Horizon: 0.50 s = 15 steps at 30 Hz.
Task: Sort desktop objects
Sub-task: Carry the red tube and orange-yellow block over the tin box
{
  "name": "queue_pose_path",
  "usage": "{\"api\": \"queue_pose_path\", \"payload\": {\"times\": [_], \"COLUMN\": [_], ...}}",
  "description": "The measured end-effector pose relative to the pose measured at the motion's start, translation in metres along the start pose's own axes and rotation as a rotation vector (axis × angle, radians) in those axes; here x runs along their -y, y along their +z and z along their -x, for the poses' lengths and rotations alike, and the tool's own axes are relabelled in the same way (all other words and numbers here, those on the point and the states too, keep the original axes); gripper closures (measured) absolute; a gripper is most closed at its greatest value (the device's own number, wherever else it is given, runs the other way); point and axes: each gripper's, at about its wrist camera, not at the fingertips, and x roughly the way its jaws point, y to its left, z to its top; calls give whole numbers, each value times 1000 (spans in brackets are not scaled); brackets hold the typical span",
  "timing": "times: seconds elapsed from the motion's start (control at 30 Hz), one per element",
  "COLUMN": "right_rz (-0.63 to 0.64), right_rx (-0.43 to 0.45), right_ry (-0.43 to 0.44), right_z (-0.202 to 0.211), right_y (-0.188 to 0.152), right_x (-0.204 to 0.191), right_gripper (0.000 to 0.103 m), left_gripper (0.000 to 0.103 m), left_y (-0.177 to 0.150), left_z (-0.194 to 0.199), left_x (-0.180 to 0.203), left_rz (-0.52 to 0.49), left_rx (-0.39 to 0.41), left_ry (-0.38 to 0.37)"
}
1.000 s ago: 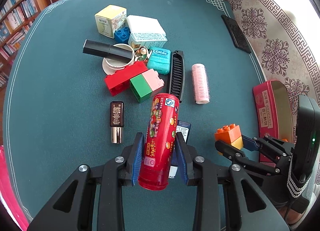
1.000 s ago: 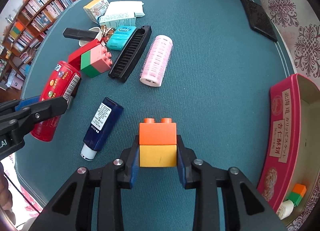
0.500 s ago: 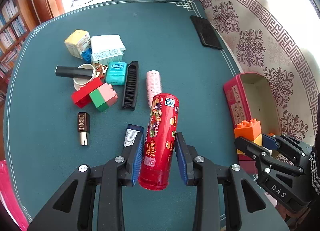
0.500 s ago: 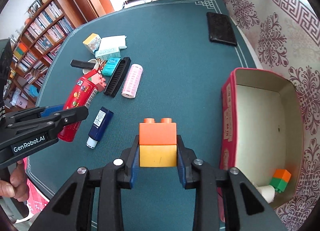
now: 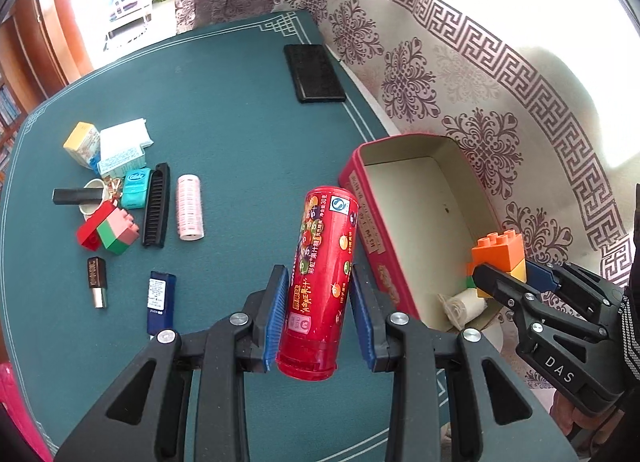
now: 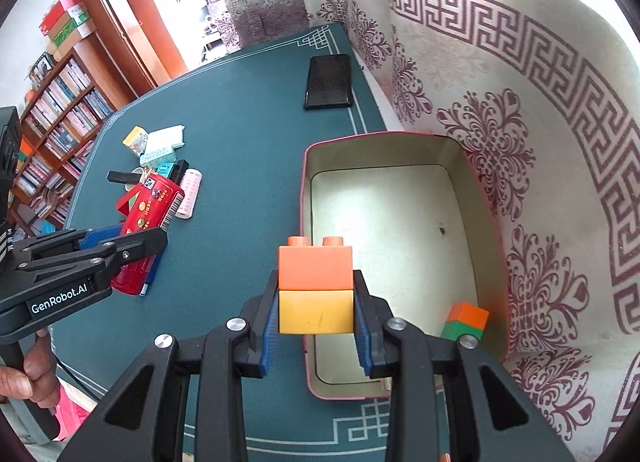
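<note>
The left gripper [image 5: 320, 318] has its jaws clamped on the lower part of a red candy tube [image 5: 320, 282], held in the air just beside the red tin box [image 6: 400, 222], while the right gripper [image 6: 316, 314] has its jaws clamped on the yellow half of an orange-and-yellow brick stack [image 6: 316, 286] at the box's near rim. Both look light and rigid. The smooth round tube may slip or pivot, so a mid-body grip suits it; the 2 bricks could separate, so flat side faces are safest.

- We count two grippers: the left gripper [image 5: 320, 314] and the right gripper [image 6: 316, 316].
- We see one red can [image 5: 322, 282] and one red tin [image 6: 394, 222].
- We count four brick stacks: orange-yellow [image 6: 316, 288], orange-green [image 6: 464, 320], pink-green [image 5: 118, 230], red [image 5: 92, 228].
</note>
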Motion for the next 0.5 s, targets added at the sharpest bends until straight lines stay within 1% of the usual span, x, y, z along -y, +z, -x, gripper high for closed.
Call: {"api": "queue_pose_path", "payload": {"times": [0.3,0.5], "right_rz": [9,23], "right_rx": [62,101], "right_ry": [-41,-54], "right_z": [28,43], "right_y": [-8,-11], "right_x": [32,43], "right_gripper": [68,68], "left_gripper": [69,69], "left_y": [12,22], "left_z": [10,17], "left_x": [56,81], "left_rz": [-61,-89], "left_rx": [51,78], "left_ry": [-28,-45]}}
